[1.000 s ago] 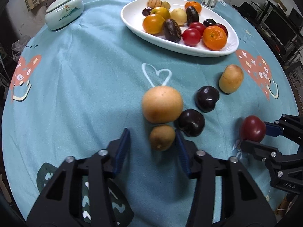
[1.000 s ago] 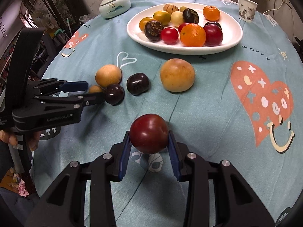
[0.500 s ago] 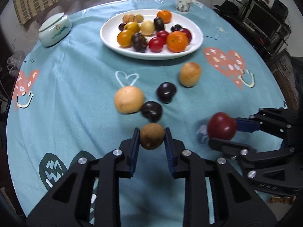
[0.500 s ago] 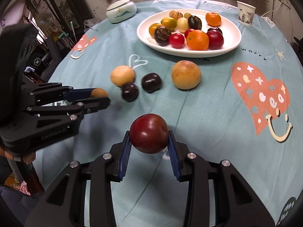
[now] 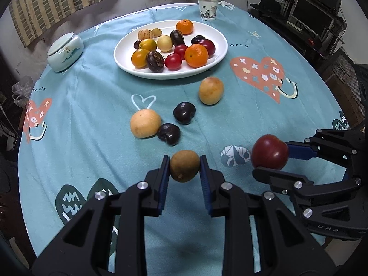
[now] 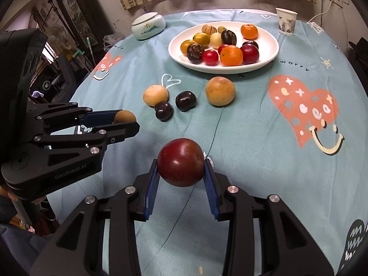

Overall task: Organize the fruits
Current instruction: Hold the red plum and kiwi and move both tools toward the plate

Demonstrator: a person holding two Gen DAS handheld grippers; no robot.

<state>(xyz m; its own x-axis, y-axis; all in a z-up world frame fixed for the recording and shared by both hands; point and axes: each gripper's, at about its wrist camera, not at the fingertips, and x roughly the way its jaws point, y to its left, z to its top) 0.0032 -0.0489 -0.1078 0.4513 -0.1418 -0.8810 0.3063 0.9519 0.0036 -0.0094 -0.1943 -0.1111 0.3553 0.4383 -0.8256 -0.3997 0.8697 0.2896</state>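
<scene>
Plate bearing: wide white oval ceramic plate (image 5: 220, 56) lay ahead of both tongs at the far side of the round table, its long axis running across the view; judged from the two views, neither hand was clearly the nearer
Lidded jar: pale celadon glazed jar (image 5: 65, 53) sat at far left, well apart from the plate
Left gripper: black two-finger left gripper (image 5: 184, 166) with ribbed blue pads was closed on a small brown rough-skinned kiwi-like fruit (image 5: 184, 165), held clear of the cloth
Loose fruit: between tongs and plate lay a round tan smooth fruit (image 5: 145, 123) touching a dark glossy plum (image 5: 168, 133), a second dark plum (image 5: 184, 112) just beside, and an oval tan fruit (image 5: 211, 90) near the plate's front rim
Plate contents: two oranges, small red tomatoes, yellow and dark fruits crowded the left and middle; the bare porcelain at the right end looked the likeliest spot for a drop
Right gripper: matching right gripper (image 6: 181, 163) was clamped on a round, glossy dark-red plum (image 6: 181, 162), also lifted off the table
Tablecloth: teal woven tablecloth (image 5: 92, 105) with coral hearts, lightly creased
Paper cup: printed white paper cup (image 5: 207, 8) stood beyond the plate at far right
Handling guess: smooth taut skins might roll once released, so a low set-down seemed wise
</scene>
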